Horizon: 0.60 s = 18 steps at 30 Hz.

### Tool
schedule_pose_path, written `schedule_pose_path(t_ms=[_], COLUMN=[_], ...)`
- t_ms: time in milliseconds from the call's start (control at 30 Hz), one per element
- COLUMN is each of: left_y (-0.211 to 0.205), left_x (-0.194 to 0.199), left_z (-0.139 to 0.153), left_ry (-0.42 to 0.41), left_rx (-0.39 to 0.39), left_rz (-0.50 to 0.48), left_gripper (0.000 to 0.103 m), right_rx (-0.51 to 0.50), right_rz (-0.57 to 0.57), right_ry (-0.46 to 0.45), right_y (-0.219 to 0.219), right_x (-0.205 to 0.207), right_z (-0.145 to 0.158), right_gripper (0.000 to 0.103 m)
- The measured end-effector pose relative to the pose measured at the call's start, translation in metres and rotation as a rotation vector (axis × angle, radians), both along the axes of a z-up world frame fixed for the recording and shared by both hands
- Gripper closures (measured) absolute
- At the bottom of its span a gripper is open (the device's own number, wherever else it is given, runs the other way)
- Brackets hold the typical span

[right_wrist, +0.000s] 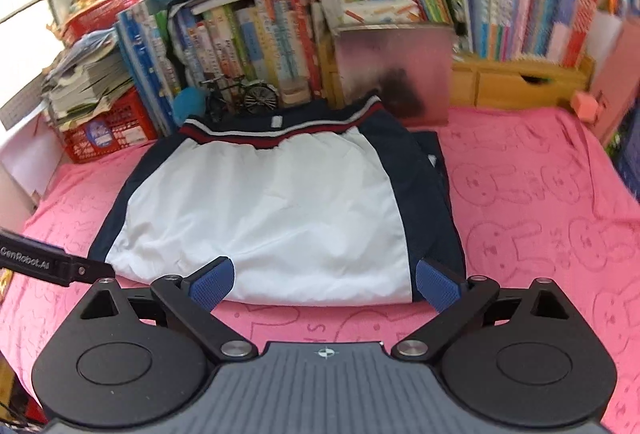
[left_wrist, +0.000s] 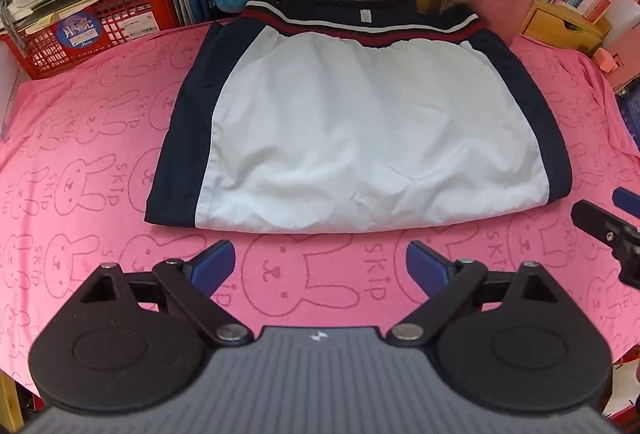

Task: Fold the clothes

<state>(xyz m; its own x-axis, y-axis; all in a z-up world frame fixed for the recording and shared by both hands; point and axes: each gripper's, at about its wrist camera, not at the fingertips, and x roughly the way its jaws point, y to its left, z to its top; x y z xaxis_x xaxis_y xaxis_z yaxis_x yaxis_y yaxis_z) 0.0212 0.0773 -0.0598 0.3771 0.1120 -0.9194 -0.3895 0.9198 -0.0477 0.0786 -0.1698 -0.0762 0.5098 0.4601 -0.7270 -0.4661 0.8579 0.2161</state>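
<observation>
Shorts are lying flat on the pink cloth covering the tabletop, waistband at 12 o'clock. Left tongs and right tongs are waiting apart, empty, near the 6 o'clock hem, probably for a fold.

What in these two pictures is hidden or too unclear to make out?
- Jacket underside and sleeves: folded under, both views.
- White label at the collar: too small to read, both views.
- Right gripper in the left wrist view: cut off by the frame edge.
- Books on the right, right wrist view: blurred.
- Model bicycle, right wrist view: lower part hidden behind the jacket.
</observation>
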Motion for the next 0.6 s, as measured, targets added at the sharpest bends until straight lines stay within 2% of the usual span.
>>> schedule_pose_path(t_ms=[100, 267, 400, 600], left_y=[0.002, 0.004, 0.001, -0.008], left_x=[0.004, 0.016, 0.036, 0.073], left_z=[-0.007, -0.02, -0.034, -0.059], left_ry=[0.018, 0.05, 0.075, 0.085], left_rx=[-0.001, 0.008, 0.026, 0.04], left_rz=[0.006, 0.01, -0.001, -0.018], left_gripper=[0.009, 0.009, 0.009, 0.01], right_rx=[0.06, 0.164, 0.2, 0.238], right_rz=[-0.074, -0.248, -0.338, -0.36], right_ry=[0.075, 0.219, 0.254, 0.303], right_y=[-0.016, -0.047, -0.065, -0.068], right_x=[0.012, 0.038, 0.055, 0.083], right_z=[-0.017, -0.055, -0.078, -0.106], right_gripper=[0.008, 0.02, 0.022, 0.031])
